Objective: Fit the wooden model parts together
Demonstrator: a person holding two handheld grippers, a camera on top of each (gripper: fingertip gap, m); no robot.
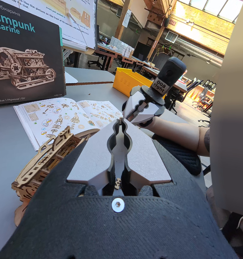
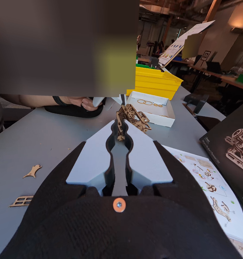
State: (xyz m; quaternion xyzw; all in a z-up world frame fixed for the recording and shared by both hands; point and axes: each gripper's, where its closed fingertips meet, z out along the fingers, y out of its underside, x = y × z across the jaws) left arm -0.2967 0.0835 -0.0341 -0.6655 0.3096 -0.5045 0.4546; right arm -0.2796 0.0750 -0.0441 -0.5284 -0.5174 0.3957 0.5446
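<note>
My left gripper [image 1: 120, 120] is shut on a tiny dark wooden part [image 1: 120, 119] pinched at its very tips, above the open instruction booklet [image 1: 55, 116]. My right gripper [image 1: 126, 117] comes in from the right, and its tips almost touch that part. Its jaws stand closed to a narrow slit; I cannot tell whether anything is held. The half-built wooden model [image 1: 48, 158] sits on the table below-left of my left gripper. In the right wrist view the model [image 2: 133, 117] shows just beyond my right gripper [image 2: 119, 122], with the left gripper's fingers [image 2: 98, 101] above it.
The kit box [image 1: 25, 56] stands at the back left. A yellow bin [image 1: 125, 82] and a white tray [image 2: 160, 122] of rubber rings lie behind. Loose wooden pieces [image 2: 32, 171] [image 2: 21, 201] lie on the grey table. A person's forearm [image 1: 174, 131] rests at the right. Both grippers' tips are close together, under 4 cm apart.
</note>
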